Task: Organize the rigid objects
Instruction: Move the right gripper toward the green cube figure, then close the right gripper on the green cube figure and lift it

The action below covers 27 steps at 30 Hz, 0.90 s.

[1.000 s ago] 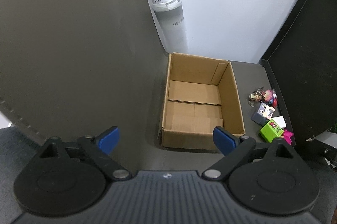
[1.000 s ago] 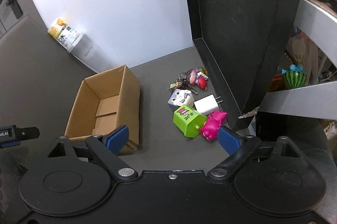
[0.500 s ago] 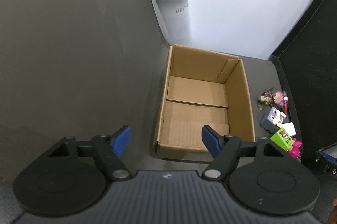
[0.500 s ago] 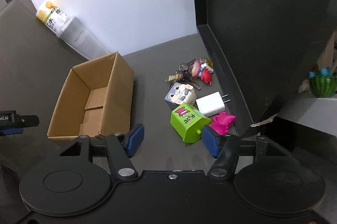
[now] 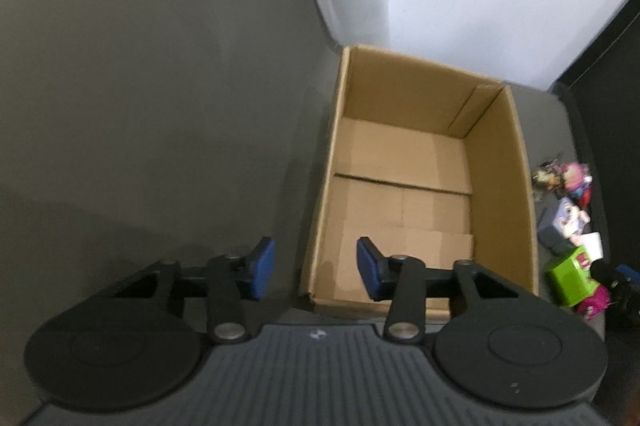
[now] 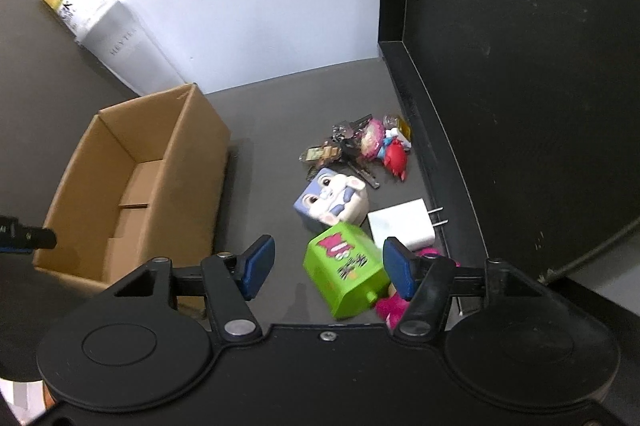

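So far the box holds nothing, every toy lies beside it on the desk, and both tongs, left and right, gape empty.

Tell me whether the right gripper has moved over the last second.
Yes. The right gripper has moved down toward the green cube, which now fills more of the view between its open jaws; the cardboard box stayed put.
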### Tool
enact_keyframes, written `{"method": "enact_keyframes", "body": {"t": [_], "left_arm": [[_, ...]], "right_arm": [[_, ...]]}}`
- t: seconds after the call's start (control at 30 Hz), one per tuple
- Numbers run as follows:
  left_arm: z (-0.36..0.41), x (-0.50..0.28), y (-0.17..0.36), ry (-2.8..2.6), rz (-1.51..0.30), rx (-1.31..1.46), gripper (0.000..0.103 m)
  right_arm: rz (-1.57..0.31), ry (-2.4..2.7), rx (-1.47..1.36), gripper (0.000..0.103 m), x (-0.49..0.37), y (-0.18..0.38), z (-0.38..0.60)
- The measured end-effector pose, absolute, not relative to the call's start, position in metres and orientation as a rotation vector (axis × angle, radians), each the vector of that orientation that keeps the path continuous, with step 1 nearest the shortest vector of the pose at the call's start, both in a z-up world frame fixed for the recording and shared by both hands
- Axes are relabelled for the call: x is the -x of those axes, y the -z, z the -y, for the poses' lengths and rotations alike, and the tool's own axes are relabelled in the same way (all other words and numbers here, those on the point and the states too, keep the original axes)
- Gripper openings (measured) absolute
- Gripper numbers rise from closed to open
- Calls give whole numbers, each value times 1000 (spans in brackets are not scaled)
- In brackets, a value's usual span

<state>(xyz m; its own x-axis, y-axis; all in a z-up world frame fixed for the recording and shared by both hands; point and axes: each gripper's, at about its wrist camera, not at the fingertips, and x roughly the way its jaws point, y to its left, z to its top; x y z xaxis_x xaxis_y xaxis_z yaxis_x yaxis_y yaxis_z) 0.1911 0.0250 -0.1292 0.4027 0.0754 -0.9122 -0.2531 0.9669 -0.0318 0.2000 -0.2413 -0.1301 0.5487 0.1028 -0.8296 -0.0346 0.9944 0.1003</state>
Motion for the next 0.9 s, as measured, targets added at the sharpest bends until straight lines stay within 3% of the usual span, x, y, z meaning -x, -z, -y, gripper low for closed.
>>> {"method": "enact_keyframes", "body": {"t": [0.13, 0.33, 0.5, 0.9], "left_arm": [[-26, -199, 141, -216, -1169, 160, 33], [-32, -207, 155, -221, -1213, 174, 21], [-29, -207, 156, -205, -1220, 166, 10], [-18, -207, 159, -170, -1217, 108, 8]], "right_arm": [[-989, -76, -79, 57, -208, 140, 242], [-1011, -68, -78, 40, -212, 155, 243], [-1002, -69, -108, 40, -210, 158, 244], [-1042, -118, -280, 41, -209, 167, 240]]}}
